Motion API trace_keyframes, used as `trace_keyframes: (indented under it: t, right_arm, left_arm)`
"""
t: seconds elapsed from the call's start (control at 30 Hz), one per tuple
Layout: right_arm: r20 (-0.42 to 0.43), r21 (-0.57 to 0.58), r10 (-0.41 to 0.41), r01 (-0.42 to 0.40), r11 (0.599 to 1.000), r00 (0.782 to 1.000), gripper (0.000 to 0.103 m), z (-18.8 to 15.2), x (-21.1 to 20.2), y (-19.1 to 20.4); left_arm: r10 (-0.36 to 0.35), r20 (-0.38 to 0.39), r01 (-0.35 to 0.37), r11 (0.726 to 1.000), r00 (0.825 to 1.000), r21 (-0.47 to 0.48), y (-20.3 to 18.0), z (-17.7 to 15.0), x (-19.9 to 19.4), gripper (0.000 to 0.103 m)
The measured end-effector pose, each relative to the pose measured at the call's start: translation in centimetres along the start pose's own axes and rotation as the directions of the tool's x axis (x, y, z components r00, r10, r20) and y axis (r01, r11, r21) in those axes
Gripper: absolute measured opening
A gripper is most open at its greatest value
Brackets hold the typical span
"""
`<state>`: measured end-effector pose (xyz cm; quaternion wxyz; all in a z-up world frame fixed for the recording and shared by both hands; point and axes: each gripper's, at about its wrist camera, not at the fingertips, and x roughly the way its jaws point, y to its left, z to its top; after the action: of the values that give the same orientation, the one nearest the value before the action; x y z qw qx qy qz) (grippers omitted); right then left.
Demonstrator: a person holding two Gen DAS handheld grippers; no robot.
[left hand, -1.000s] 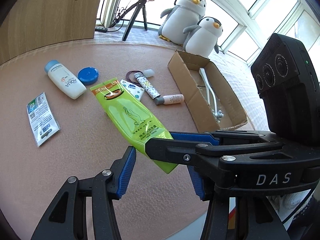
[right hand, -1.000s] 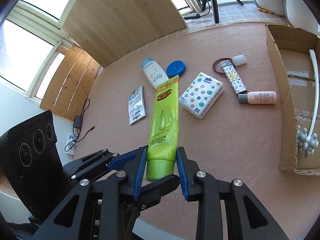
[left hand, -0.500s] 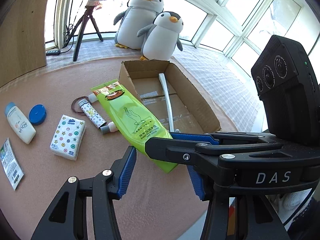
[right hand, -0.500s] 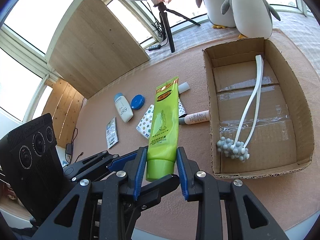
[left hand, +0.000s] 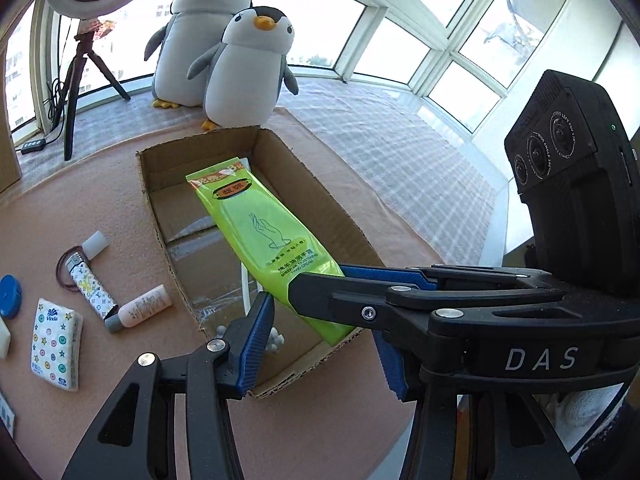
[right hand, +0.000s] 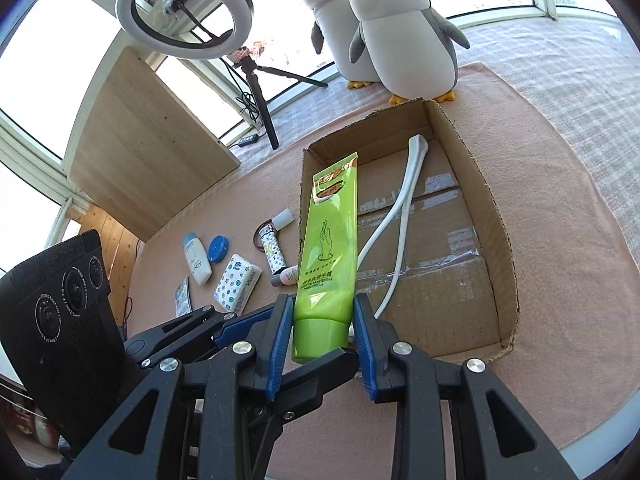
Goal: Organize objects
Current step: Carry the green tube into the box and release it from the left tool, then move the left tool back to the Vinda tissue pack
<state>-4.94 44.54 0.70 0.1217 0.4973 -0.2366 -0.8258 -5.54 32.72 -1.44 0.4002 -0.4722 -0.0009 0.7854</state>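
Beyond the fingers, bright windows [left hand: 420,20] curve round a pink carpet [right hand: 560,208]; a wooden panel [right hand: 132,160] leans far left.

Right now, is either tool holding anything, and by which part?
The right tool grips the green hand cream tube at its cap end, the pads on the body just above the cap. The left tool is open and holds nothing.

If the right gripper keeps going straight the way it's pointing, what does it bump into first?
Probably the cardboard box. The right gripper, shut on the green hand cream tube, points over the box, so the tube's far end would likely meet the box floor or far wall, near the white massager. Depth is hard to judge.
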Motion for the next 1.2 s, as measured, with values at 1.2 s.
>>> trace_keyframes:
  t: [1.2]
  right_arm:
    - [0.055, 0.001, -0.073, 0.073, 0.997, 0.996, 0.058, 0.5, 1.2, 0.4]
  left_arm:
    - [0.101, -0.031, -0.103, 0.993, 0.994, -0.065, 4.1, -2.2, -1.0, 0.063]
